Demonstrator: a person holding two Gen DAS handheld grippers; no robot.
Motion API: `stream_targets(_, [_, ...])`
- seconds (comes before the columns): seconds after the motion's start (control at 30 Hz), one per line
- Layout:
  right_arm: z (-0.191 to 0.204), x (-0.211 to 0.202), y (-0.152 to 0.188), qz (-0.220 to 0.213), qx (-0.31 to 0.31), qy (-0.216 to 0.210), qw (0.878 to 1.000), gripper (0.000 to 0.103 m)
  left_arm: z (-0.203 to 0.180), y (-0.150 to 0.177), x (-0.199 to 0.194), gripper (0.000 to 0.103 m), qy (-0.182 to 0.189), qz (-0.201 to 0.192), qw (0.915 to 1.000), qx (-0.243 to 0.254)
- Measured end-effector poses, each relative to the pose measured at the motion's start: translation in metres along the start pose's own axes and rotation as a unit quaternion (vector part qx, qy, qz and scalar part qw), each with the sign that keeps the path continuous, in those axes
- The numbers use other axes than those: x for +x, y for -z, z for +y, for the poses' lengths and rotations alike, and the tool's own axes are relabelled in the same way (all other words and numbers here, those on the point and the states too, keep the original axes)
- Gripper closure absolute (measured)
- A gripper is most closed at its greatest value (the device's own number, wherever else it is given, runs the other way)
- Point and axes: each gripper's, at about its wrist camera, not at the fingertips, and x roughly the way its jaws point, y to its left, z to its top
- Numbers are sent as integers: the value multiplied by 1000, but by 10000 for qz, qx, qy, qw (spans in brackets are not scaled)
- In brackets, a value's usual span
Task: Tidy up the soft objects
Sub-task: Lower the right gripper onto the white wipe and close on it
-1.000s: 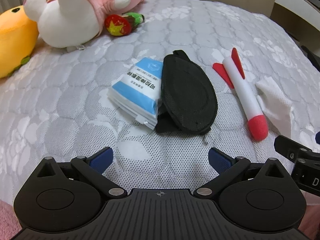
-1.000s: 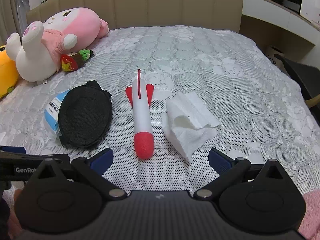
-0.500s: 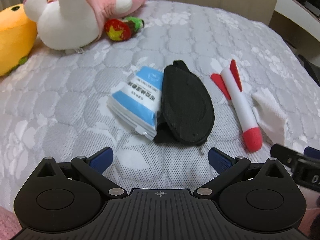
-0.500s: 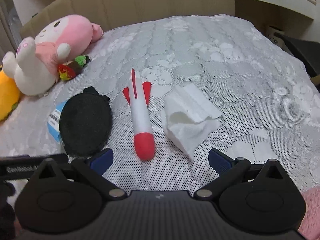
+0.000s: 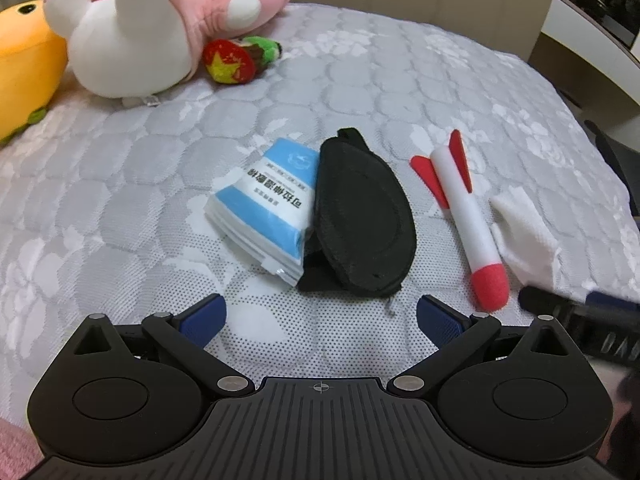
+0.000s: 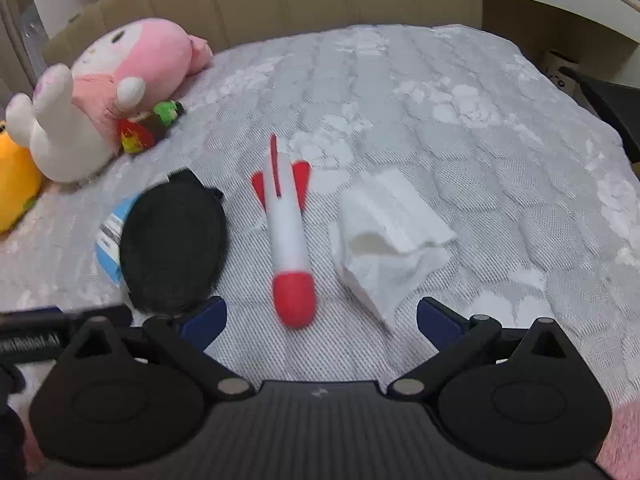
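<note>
Both units hover low over the near edge of the bed [image 6: 480,128], side by side, nothing in either.

Left hand-held gripper [image 5: 320,312]: jaws spread wide, empty. Right hand-held gripper [image 6: 320,314]: jaws spread wide, empty.

Items lie in a row across the quilt, left to right: tissue pack [image 5: 264,216], black eye mask [image 5: 364,220] overlapping the pack's right edge, foam rocket [image 6: 286,232], crumpled white cloth [image 6: 384,236]. The pink-and-white plush [image 6: 104,96], the orange plush [image 5: 24,64] and a small red star toy [image 5: 230,60] sit far back on the left, well apart from the row.

Key relation: the foam rocket lies straight ahead of the right unit, slightly left of its centreline. Its long axis runs fore-and-aft, red nose toward the camera, fins away, so it lines up with the fingers rather than across them. The nose sits just ahead of the gap between the blue pads [image 6: 204,320]. Seen from the left wrist, the rocket [image 5: 464,220] is off to the right, outside that unit's span.

Judgement: the right hand is nearer the rocket and the cloth; the left hand is nearer the mask and the pack, which lie dead ahead of it. A straight push forward by the right unit should bracket the rocket body across its narrow width. Which item goes first cannot be told.
</note>
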Motion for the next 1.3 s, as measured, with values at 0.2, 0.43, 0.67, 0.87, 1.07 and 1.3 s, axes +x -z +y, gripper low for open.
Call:
stream_targets(0.2, [2,-8,-32,-1291,-1544,541,9780,1,-14,-22,9,0,523,25,9980,354])
stream_targets(0.43, [-18,64,-51,-130,-1869,829,9788,19,-50,-34,57,0,960,661,9931,123])
stream_targets(0.67, [-34,107,-59,685,-1117,570,9897,27,-76,-24,84,0,1290,833,9858,681])
stream_targets(0.87, [-32,130,-63,1017,-1101,550,9872,0,-84,-15,85,0,1137,798,9852,1002])
stream_targets(1.07, [-28,134,-59,857,-1126,612,9880,0,-82,-10,84,0,1086,838,9839,1142])
stream_targets(1.3, [-28,135,-56,555,-1019,666,9910,0,-80,-9,83,0,1073,893,9840,1108])
